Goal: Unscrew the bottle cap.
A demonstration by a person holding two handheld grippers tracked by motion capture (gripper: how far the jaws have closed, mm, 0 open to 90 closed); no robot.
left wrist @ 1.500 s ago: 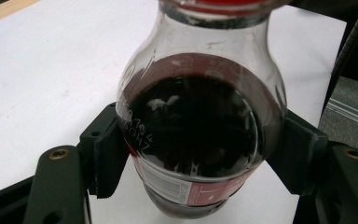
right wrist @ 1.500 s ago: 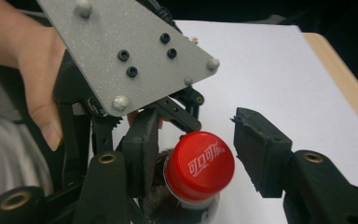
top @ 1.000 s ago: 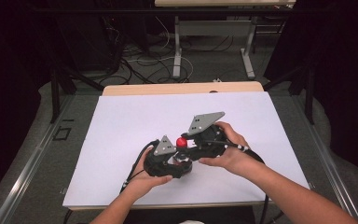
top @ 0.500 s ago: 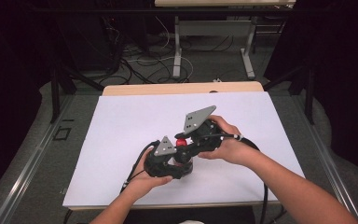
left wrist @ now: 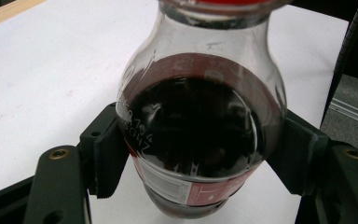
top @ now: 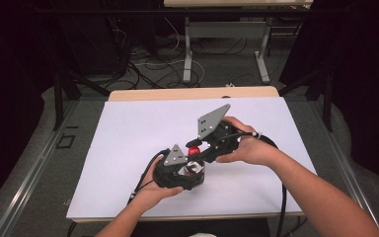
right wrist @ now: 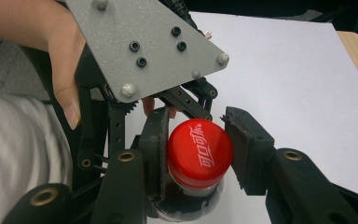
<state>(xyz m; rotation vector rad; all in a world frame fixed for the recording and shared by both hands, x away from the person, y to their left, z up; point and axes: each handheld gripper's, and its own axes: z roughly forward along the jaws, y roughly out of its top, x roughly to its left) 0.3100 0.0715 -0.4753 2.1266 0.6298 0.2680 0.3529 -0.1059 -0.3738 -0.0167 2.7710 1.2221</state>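
While the left gripper (top: 190,174) clamps the cola bottle (left wrist: 200,140) by its belly, low over the white table (top: 128,138), the right gripper (right wrist: 198,149) has just been closing — its jaws now pinch the red cap (right wrist: 199,154) — so unscrewing looks ready to begin.

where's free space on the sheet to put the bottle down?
Bare patches: the far half of the white sheet up to the wooden table edge, and the left strip. Crowded: near centre, where the left gripper clamps the bottle and the right gripper grips its red cap.
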